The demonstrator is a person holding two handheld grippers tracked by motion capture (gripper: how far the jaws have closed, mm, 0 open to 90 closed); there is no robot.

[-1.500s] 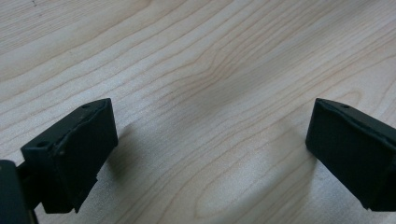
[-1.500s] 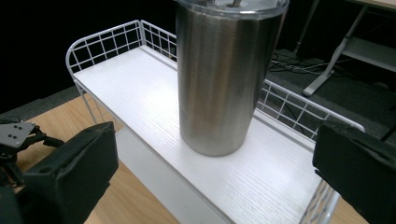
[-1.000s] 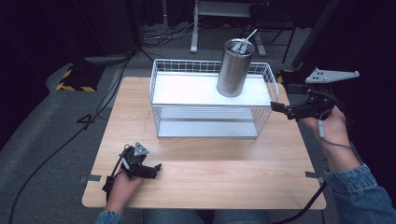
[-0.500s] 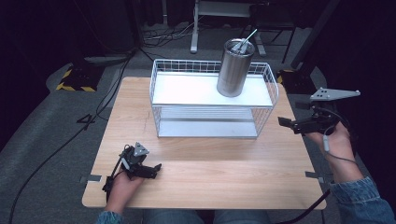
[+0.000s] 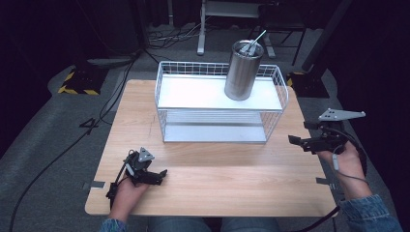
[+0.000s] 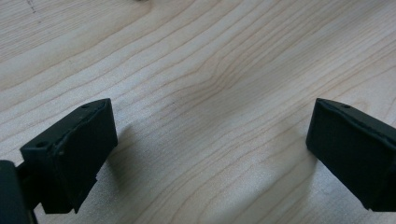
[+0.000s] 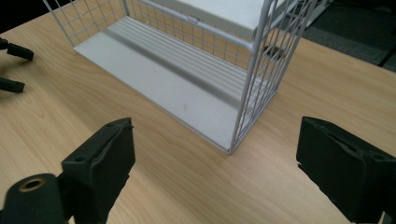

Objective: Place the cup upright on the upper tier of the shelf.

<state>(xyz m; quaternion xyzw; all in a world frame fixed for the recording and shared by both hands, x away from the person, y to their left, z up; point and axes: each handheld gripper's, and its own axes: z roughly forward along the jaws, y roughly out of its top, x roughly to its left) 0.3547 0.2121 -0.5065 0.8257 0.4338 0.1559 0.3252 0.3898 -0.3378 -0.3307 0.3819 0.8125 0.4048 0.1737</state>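
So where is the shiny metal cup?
In the high view the metal cup stands upright on the top shelf of the white wire rack, toward its right end at the far middle of the table, with a straw poking out.

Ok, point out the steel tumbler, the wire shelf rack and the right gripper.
steel tumbler [image 5: 242, 72], high view, its side wall.
wire shelf rack [image 5: 220, 109], high view, upper shelf's front rim.
right gripper [image 5: 293, 141], high view, between its open jaws.
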